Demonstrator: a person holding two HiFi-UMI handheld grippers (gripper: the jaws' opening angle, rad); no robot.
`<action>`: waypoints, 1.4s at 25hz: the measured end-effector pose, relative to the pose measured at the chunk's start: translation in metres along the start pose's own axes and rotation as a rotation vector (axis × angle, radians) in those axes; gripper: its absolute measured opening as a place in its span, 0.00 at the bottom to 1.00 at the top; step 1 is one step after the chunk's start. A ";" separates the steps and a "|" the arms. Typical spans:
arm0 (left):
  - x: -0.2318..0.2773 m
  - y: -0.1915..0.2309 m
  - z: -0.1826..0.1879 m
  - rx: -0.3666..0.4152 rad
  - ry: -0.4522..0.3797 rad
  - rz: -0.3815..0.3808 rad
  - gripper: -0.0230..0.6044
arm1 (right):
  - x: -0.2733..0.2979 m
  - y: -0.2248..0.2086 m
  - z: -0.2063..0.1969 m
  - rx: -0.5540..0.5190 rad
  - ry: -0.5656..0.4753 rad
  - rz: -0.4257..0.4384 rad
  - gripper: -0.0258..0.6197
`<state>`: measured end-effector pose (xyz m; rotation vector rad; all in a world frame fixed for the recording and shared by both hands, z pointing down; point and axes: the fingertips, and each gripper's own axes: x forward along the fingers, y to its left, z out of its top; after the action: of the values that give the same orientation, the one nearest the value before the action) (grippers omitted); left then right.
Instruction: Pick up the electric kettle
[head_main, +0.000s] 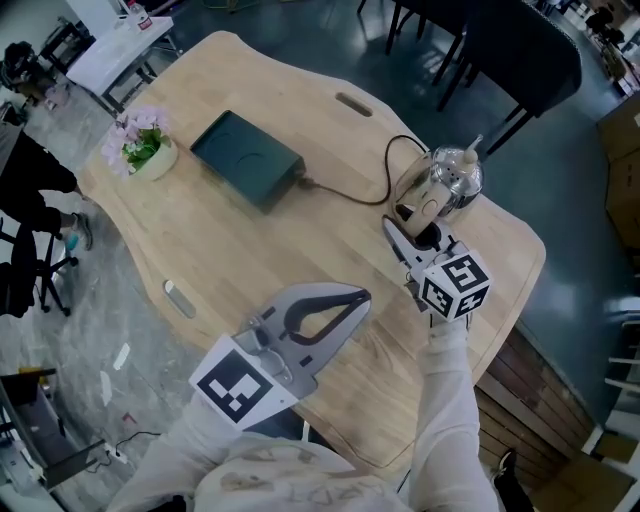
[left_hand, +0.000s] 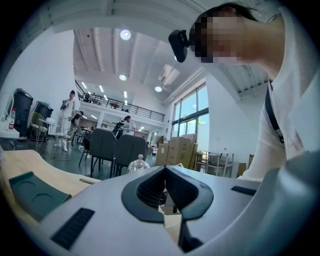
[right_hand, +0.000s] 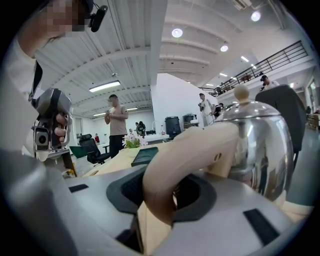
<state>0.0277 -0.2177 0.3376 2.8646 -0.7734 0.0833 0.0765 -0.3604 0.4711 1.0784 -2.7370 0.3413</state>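
Observation:
The electric kettle (head_main: 455, 175) is polished steel with a knobbed lid and a beige handle (head_main: 428, 208); it is at the table's right side. My right gripper (head_main: 420, 230) is shut on that handle. In the right gripper view the handle (right_hand: 190, 155) curves down between the jaws, with the steel body (right_hand: 262, 145) right behind it. My left gripper (head_main: 345, 305) hovers over the table's near edge, apart from the kettle, shut with nothing in it. In the left gripper view the jaw tips meet (left_hand: 165, 172) and the kettle's lid (left_hand: 138, 164) peeks over them.
A dark green flat box (head_main: 247, 158) lies mid-table, with a black cord (head_main: 350, 193) running from it to the kettle's spot. A pot of pink flowers (head_main: 142, 148) stands at the left. A black chair (head_main: 520, 50) is beyond the far edge. People stand in the hall behind (right_hand: 117, 125).

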 end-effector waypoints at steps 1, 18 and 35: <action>-0.002 -0.002 0.003 0.003 -0.006 -0.001 0.06 | -0.002 0.003 0.005 -0.005 -0.004 0.001 0.23; -0.068 -0.036 0.030 0.034 -0.078 -0.013 0.06 | -0.072 0.133 0.084 -0.068 -0.097 0.029 0.23; -0.115 -0.077 0.045 0.105 -0.096 -0.055 0.06 | -0.163 0.268 0.117 -0.116 -0.176 -0.011 0.23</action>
<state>-0.0327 -0.1031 0.2704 3.0062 -0.7280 -0.0208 -0.0002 -0.0972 0.2794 1.1423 -2.8599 0.0885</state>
